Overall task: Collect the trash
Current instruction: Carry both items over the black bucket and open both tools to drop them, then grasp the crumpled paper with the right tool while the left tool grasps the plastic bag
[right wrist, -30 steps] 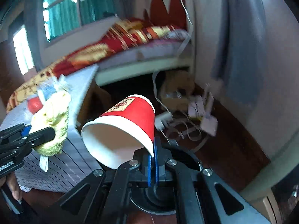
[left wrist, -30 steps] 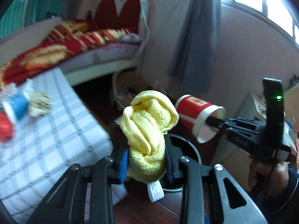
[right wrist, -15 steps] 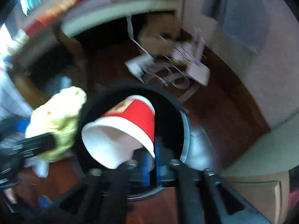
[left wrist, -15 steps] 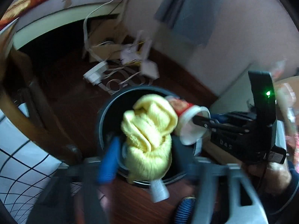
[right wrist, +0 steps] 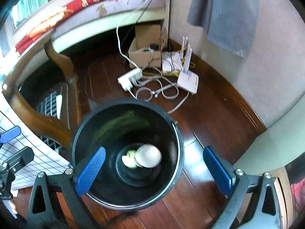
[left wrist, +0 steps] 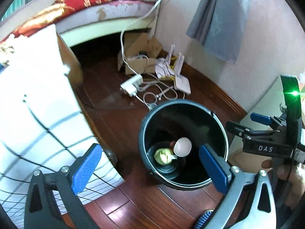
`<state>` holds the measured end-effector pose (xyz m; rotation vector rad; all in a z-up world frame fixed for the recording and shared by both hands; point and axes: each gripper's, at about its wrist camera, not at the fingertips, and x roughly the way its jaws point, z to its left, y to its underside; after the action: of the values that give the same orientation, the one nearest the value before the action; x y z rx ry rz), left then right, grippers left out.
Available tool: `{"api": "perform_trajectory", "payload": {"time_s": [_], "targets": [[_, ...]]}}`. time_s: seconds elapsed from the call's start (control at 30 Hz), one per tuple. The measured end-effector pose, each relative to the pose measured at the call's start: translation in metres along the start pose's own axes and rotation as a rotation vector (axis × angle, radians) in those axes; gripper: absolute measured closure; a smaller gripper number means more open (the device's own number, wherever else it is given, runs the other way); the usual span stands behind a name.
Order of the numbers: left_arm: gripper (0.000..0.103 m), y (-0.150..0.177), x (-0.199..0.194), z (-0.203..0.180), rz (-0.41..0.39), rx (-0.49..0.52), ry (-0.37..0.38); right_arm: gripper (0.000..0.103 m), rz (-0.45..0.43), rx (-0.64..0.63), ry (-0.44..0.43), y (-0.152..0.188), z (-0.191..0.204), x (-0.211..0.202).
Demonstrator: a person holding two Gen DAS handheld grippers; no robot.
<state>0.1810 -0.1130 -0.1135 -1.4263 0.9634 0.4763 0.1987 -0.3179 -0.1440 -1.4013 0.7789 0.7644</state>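
A black trash bin (left wrist: 219, 122) stands on the wooden floor; it also shows in the right wrist view (right wrist: 179, 133). At its bottom lie the yellow cloth (left wrist: 163, 156) and the red paper cup (left wrist: 182, 146), mouth up. The right wrist view shows the same cloth (right wrist: 129, 159) and cup (right wrist: 148, 156). My left gripper (left wrist: 150, 166) is open and empty above the bin's left side. My right gripper (right wrist: 155, 168) is open and empty above the bin, and it shows at the right of the left wrist view (left wrist: 247, 131).
A table with a white checked cloth (left wrist: 34, 114) and a wooden leg (right wrist: 38, 118) stands left of the bin. A power strip (left wrist: 131, 85), cables, a router (right wrist: 187, 82) and a cardboard box (right wrist: 146, 43) lie by the wall. A bed (left wrist: 95, 3) is behind.
Both grippers opened over the bin. The yellow cloth and the red cup dropped to the bin's bottom. Both cameras now look down into it.
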Motion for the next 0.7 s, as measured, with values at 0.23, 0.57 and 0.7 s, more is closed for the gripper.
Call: {"api": "perform_trajectory", "payload": {"time_s": [0.23, 0.57, 0.7], "targets": [[0.0, -0.006, -0.046, 0.007, -0.09, 0.0, -0.037, 0.0, -0.098, -0.001, -0.064, -0.013, 0.018, -0.036], [0.0, -0.003, -0.131, 0.056, -0.285, -0.054, -0.167, 0.0, -0.223, -0.108, -0.132, -0.03, 0.083, -0.09], [0.0, 0.002, -0.157, 0.088, -0.305, -0.092, -0.245, 0.0, -0.262, -0.162, -0.18, -0.035, 0.12, -0.107]]}}
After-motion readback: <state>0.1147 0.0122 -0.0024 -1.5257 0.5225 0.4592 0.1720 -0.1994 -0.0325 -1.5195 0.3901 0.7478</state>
